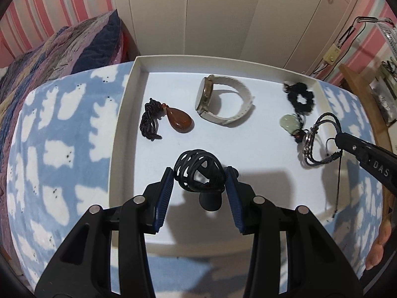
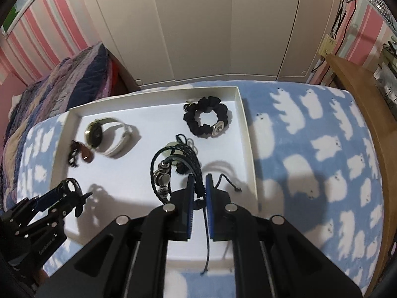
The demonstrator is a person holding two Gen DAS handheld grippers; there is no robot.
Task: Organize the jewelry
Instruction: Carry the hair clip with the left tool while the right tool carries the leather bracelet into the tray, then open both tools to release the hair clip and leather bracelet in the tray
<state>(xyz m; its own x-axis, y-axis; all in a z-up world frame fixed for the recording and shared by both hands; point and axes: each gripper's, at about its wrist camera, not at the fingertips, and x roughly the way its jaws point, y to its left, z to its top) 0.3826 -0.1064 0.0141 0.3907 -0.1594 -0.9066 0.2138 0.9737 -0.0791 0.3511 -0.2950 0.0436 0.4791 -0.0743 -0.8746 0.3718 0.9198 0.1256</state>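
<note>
Over the white tray [image 1: 129, 104], each hand-held gripper clamps a bracelet: left hand-held gripper [image 1: 199, 182] a black coiled bracelet [image 1: 198, 171], right hand-held gripper [image 2: 199, 186] a braided beaded bracelet [image 2: 168, 171]; watch [image 1: 220, 101] at 12 o'clock, pendant [image 1: 178, 121] at 10 already placed

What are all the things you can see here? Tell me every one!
tray: one, white, on the blanket
blanket: one, blue with white shapes, under the tray
watch: one, white strap, tray's far middle
brown pendant: one, on dark cord, tray's left
scrunchie: one, black, tray's far right corner
green pendant: one, pale, near the scrunchie
quilt: one, purple and navy, far left
cord bundle: one, black, in left tool
braided bracelet: one, black with metal beads, in right tool
</note>
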